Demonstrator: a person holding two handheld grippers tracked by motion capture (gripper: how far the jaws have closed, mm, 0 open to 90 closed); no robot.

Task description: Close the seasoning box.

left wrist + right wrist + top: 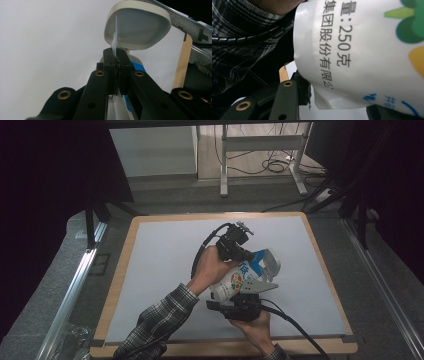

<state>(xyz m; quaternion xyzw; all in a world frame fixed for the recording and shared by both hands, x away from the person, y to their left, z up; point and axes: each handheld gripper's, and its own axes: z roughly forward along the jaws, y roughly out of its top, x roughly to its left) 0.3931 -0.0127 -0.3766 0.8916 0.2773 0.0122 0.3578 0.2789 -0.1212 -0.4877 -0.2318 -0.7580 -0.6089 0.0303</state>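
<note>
A white pouch-like container (234,281) with coloured print lies tilted above the grey mat (160,270) at mid-table. Its rounded flip lid (270,262) stands open at the upper right. My left gripper (248,255) comes in from the upper left and is shut on a thin pale seal strip (115,37) just below the lid (138,27). The jaws of my left gripper (116,56) are pressed together on that strip. My right gripper (236,295) holds the container from below. In the right gripper view the printed body (362,50) sits between the jaws of my right gripper (339,105).
The mat lies on a board with a wooden rim (117,285). Metal rails (75,285) run along both sides of the table. Behind the far edge stand a desk frame (224,165) and loose cables (272,165) on the floor. A plaid sleeve (155,320) crosses the near left.
</note>
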